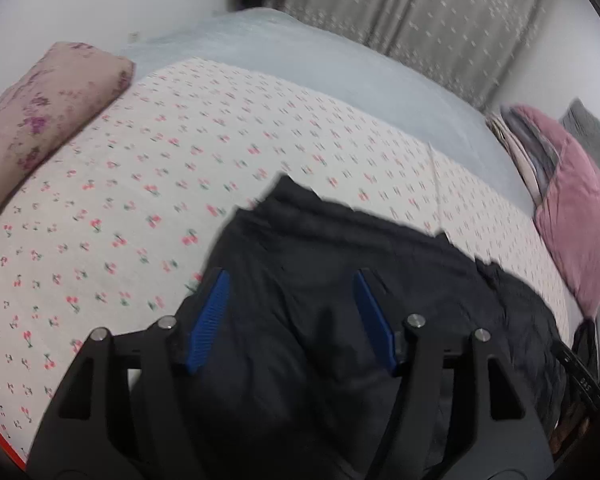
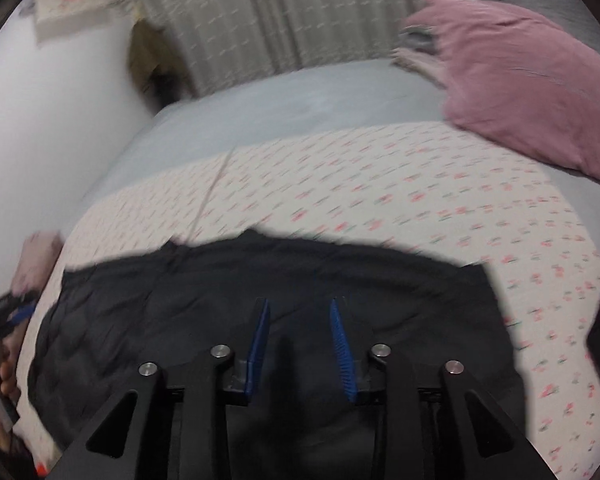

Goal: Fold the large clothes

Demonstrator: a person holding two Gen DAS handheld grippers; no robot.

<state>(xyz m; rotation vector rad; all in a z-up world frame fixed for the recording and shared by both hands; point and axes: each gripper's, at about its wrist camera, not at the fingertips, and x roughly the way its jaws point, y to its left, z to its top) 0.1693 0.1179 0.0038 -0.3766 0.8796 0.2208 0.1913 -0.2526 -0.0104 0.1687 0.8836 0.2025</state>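
A large black garment point(image 1: 340, 280) lies rumpled on a cherry-print bed sheet point(image 1: 140, 184). It also shows in the right wrist view point(image 2: 260, 292), spread wide across the sheet point(image 2: 380, 168). My left gripper point(image 1: 290, 280) is open above the garment, its blue pads point(image 1: 210, 320) wide apart and empty. My right gripper point(image 2: 299, 306) is open above the garment's near part, its blue pads point(image 2: 342, 348) apart and empty. The left gripper also appears at the far left edge of the right wrist view point(image 2: 8, 316).
A floral pink pillow point(image 1: 40, 120) lies at the left of the bed. A pink cushion point(image 1: 576, 216) and folded fabrics lie at the right, also in the right wrist view point(image 2: 520, 80). A pale blue cover point(image 2: 280, 104), curtains point(image 1: 420, 8) and a white wall lie beyond.
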